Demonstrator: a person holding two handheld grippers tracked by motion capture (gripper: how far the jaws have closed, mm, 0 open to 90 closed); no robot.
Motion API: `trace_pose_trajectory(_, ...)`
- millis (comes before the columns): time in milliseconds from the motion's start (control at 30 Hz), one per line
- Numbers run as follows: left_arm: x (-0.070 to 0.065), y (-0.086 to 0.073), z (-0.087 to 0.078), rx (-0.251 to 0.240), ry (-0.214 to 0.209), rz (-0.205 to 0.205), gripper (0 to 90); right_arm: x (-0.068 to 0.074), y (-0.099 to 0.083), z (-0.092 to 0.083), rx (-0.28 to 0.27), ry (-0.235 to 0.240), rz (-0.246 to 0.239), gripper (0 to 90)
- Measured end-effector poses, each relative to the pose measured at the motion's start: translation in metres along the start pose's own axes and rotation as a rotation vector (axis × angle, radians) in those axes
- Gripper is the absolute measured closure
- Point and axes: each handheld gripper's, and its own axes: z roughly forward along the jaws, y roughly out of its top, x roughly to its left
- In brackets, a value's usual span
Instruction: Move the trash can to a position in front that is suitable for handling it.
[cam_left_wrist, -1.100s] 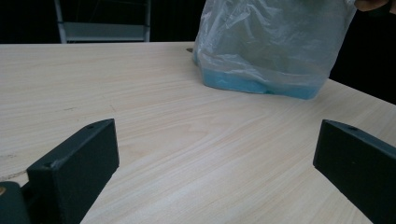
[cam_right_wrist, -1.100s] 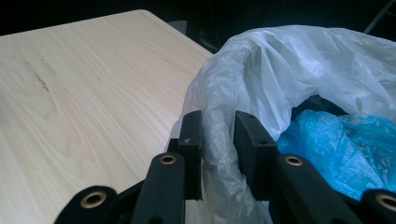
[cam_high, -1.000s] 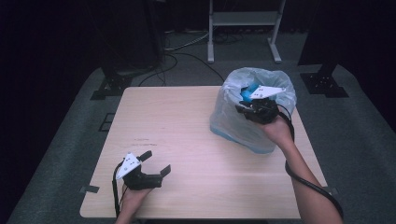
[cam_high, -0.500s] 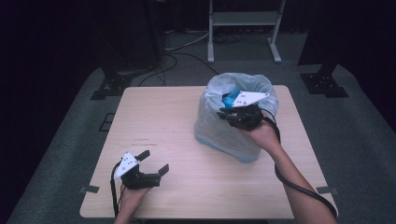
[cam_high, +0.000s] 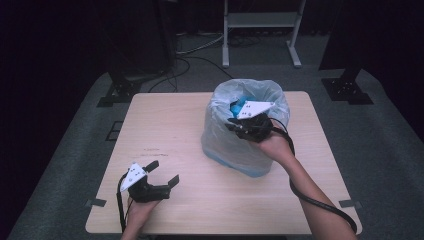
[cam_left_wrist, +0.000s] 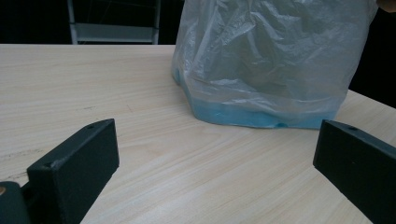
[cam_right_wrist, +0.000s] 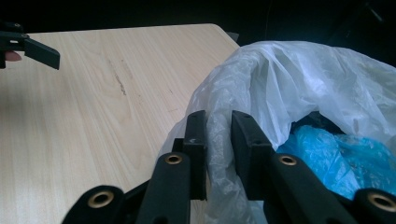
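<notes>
A translucent plastic bag (cam_high: 245, 137) lines a blue bin on the wooden table (cam_high: 170, 120), right of centre. Blue plastic (cam_right_wrist: 336, 154) lies inside it. My right gripper (cam_high: 235, 125) reaches over the near rim. In the right gripper view its jaws (cam_right_wrist: 218, 126) pinch a fold of the bag's rim (cam_right_wrist: 217, 140); they have just been opening slightly, with the plastic still filling the gap between them. My left gripper (cam_high: 163, 171) rests on the table at the front left, open with nothing between its fingers. Its own view shows the bag (cam_left_wrist: 266, 60) and the bin's blue base (cam_left_wrist: 261, 116) ahead.
A white metal stand (cam_high: 260, 20) and cables (cam_high: 195, 50) sit on the grey floor behind the table. Black stand feet (cam_high: 117, 92) flank the far corners. Bare tabletop stretches between my left gripper and the bag.
My right gripper has moved left toward the table's middle, and the bag with its bin has come along with it. The left gripper has stayed put.
</notes>
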Motion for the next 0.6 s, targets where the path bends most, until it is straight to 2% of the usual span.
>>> trace_pose_trajectory(200,0.0,0.0,0.0,0.002,0.0,-0.002,0.0,-0.003,-0.003,0.004,0.019,-0.012,0.02,73.2)
trace_pose_trajectory(467,0.001,0.0,0.0,0.005,0.0,-0.001,0.0,-0.004,-0.001,0.011,0.048,-0.017,0.014,71.4)
trace_pose_trajectory(600,0.002,0.0,-0.001,0.0,0.009,-0.004,0.0,-0.003,0.001,0.017,0.039,-0.005,0.032,71.7)
